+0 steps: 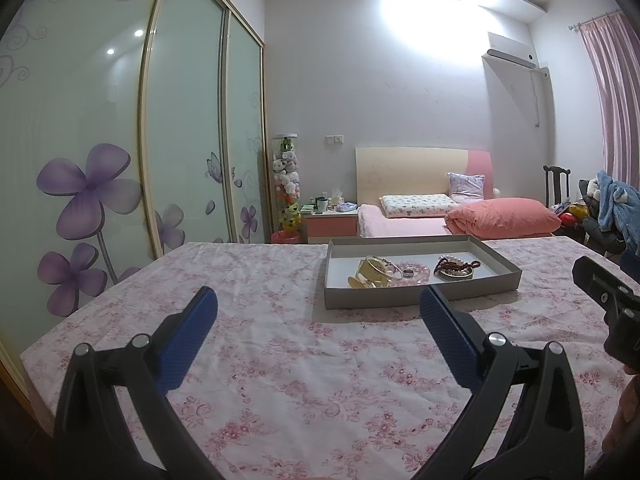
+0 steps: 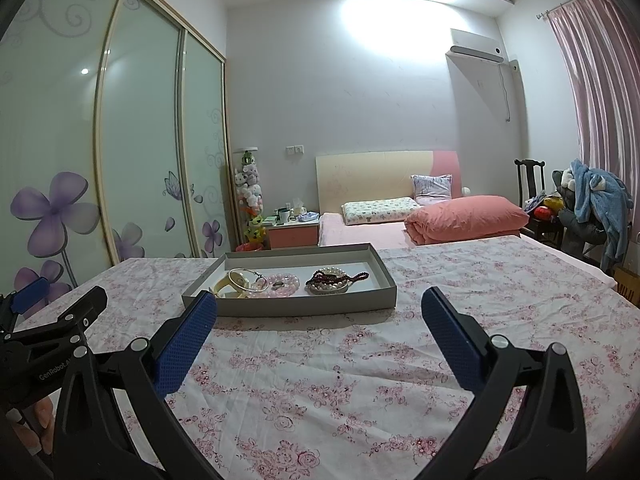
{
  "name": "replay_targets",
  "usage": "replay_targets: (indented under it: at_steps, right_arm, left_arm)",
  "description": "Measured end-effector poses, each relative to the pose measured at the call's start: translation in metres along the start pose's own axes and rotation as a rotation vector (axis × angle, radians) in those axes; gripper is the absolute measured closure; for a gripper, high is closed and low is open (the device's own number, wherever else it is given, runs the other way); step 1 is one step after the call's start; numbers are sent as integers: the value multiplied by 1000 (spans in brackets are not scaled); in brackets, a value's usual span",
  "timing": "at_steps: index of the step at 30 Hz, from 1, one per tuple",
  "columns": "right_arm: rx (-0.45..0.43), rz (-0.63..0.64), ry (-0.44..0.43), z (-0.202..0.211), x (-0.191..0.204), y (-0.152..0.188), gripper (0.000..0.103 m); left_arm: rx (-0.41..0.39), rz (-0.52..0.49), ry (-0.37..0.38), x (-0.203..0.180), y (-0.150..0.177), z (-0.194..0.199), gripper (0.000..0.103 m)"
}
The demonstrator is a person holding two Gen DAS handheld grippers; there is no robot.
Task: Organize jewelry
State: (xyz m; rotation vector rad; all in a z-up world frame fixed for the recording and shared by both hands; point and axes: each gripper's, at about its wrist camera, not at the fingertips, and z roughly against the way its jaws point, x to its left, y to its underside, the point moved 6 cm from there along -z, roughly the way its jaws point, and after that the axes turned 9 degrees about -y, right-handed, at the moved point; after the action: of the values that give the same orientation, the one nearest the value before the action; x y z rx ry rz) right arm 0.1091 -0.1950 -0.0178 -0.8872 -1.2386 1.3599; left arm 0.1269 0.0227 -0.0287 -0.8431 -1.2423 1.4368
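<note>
Left gripper: the black two-finger gripper with blue textured pads point(image 1: 318, 300) filled the lower half of the left wrist view, fingers spread wide and grasping nothing, above the cloth.
Right gripper: the matching black gripper with blue pads point(image 2: 319, 302) sat in the lower half of the right wrist view, likewise released and empty; its left pad point(image 2: 188, 340) overlapped the tray's near left corner in the picture, though contact could not be judged.
Tray: a shallow grey rectangular cardboard tray point(image 1: 420, 298) lay right of centre in the left view, and left of centre in the right view point(image 2: 308, 306).
Jewelry: all of it lay inside the tray.
Tray, left part: cream and gold bangles point(image 2: 240, 280), heaped together.
Tray, middle: a pink beaded bracelet point(image 2: 282, 284), touching the bangles, with a small dark ring point(image 2: 280, 283) inside its loop.
Tray, right part: a heap of dark red beads and white pearl strands point(image 2: 334, 280), apart from the pink bracelet.
Surface: a white cloth printed with pink flowers point(image 2: 360, 380) covered the table under the tray.
Background: a bed with a pink quilt point(image 1: 502, 216) stood behind the table, and a sliding wardrobe with purple flower decals point(image 1: 86, 192) ran along the left of the frame.
</note>
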Motion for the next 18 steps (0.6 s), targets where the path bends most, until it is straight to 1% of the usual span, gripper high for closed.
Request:
replay_targets:
  at_steps: [18]
  right_arm:
    - [1,-2,1,0,0,-1,2]
  left_arm:
    - [0,4,0,-2,-2,1,4]
